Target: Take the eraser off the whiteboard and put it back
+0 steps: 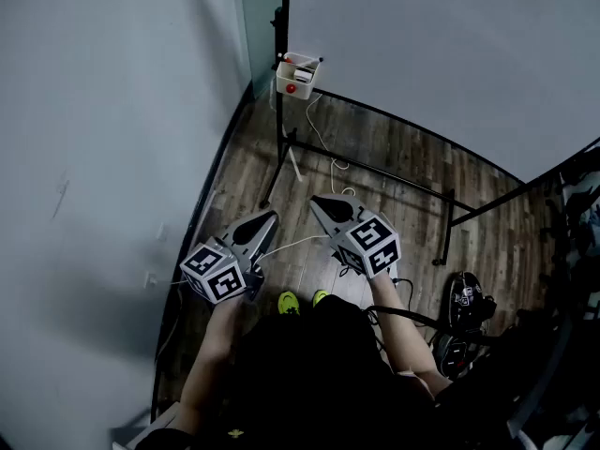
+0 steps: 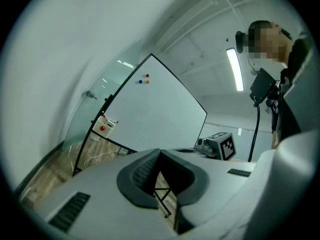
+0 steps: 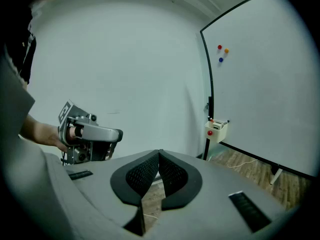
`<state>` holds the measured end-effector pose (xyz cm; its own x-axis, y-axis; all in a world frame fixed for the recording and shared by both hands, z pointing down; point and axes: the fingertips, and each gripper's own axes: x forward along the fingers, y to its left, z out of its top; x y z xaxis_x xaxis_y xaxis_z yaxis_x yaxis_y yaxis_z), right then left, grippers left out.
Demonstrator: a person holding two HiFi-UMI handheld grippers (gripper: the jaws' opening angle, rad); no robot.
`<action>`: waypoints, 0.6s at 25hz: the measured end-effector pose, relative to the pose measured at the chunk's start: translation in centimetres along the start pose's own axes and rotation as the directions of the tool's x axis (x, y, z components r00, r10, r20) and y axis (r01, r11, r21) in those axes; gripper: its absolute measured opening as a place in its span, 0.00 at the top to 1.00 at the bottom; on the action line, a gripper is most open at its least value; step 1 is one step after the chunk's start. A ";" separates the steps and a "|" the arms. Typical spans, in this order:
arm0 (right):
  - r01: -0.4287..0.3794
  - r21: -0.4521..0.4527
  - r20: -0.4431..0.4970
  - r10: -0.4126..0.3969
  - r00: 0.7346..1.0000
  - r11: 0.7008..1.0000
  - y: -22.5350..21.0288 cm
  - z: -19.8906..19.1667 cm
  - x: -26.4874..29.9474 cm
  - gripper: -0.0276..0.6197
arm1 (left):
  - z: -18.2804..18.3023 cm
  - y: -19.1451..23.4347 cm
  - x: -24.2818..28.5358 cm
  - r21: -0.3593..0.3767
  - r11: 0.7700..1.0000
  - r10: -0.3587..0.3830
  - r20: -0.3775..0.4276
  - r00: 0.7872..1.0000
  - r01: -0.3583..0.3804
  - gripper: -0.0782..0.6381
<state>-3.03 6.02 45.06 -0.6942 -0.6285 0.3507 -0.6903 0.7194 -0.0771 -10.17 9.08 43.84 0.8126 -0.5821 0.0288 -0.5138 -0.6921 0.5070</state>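
The whiteboard [image 1: 441, 54] stands on a black frame ahead of me. A small white holder box [image 1: 298, 77] with a red dot on its front hangs at the board's lower left corner; it also shows in the left gripper view [image 2: 105, 125] and the right gripper view [image 3: 216, 130]. Small items sit in it, but I cannot pick out the eraser. My left gripper [image 1: 272, 216] [image 2: 159, 151] and right gripper [image 1: 316, 200] [image 3: 159, 153] are held side by side, well short of the board, both shut and empty.
A grey wall [image 1: 103, 129] runs along the left, with a glass panel [image 1: 258, 26] behind the holder. The stand's black legs [image 1: 277, 172] and a white cable [image 1: 330, 153] lie on the wood floor. Dark gear [image 1: 464, 312] sits at the right. Coloured magnets [image 3: 221, 52] dot the board.
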 end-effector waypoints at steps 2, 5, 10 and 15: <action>-0.001 0.010 0.007 0.001 1.000 1.000 0.5 0.0 -0.3 0.96 | -0.1 -0.3 -0.4 -0.003 1.000 0.001 0.002 1.000 -0.001 0.87; -0.006 0.010 -0.004 0.006 1.000 1.000 1.0 -0.3 -0.7 0.96 | -0.1 -0.8 -0.5 -0.012 1.000 0.004 0.013 1.000 -0.004 0.87; -0.015 0.008 0.000 0.015 1.000 1.000 1.4 -0.2 -1.4 0.96 | -0.7 -2.0 0.2 0.000 1.000 -0.021 -0.008 1.000 0.021 0.87; -0.016 0.022 0.000 0.016 1.000 1.000 1.3 -0.4 -1.8 0.96 | -0.7 -2.8 0.1 0.006 1.000 -0.026 0.000 1.000 0.026 0.87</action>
<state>-2.55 8.23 44.72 -0.7050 -0.6172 0.3494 -0.6836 0.7226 -0.1028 -8.47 11.20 43.02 0.8256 -0.5641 0.0157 -0.4943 -0.7094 0.5024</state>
